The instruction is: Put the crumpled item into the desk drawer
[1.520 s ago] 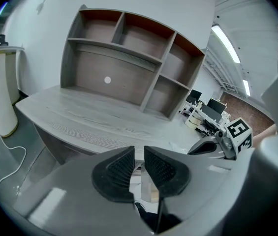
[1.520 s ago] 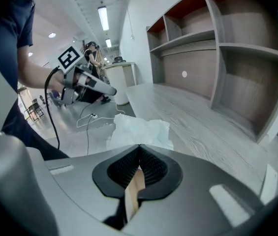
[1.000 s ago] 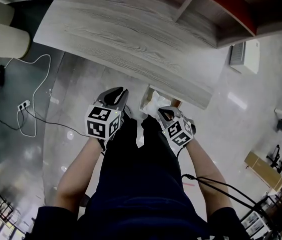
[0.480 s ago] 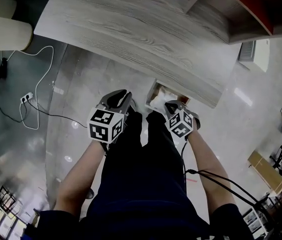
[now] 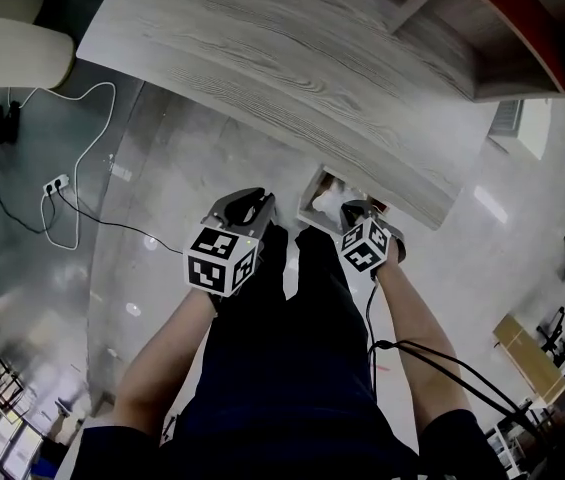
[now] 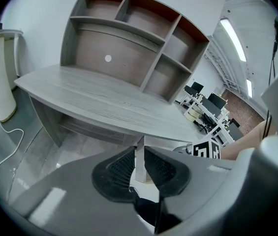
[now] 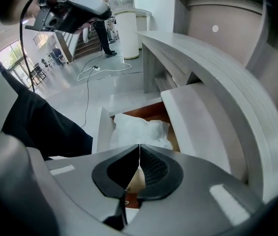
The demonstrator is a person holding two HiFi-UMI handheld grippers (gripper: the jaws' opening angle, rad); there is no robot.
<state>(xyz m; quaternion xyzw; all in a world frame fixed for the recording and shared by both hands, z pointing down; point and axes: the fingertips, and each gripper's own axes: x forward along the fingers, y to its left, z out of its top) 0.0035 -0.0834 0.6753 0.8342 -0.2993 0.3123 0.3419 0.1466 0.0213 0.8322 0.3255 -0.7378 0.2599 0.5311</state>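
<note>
The white crumpled item (image 7: 141, 129) (image 5: 328, 200) lay inside the open drawer (image 7: 102, 127) (image 5: 309, 192) under the desk (image 5: 292, 78). The right gripper (image 7: 139, 149) (image 5: 357, 214) was just above the drawer. Its jaws were pressed together and held nothing. The left gripper (image 6: 139, 152) (image 5: 245, 204) was beside it. Its jaws were a little apart and empty. A cable (image 5: 72, 168) lay on the floor (image 5: 162, 238).

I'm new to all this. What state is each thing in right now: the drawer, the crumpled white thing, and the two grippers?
Desk drawer: pulled open.
Crumpled white item: lying inside the drawer, not held.
Left gripper: jaws slightly apart, nothing between them.
Right gripper: jaws closed together, empty, pointing at the drawer.
</note>
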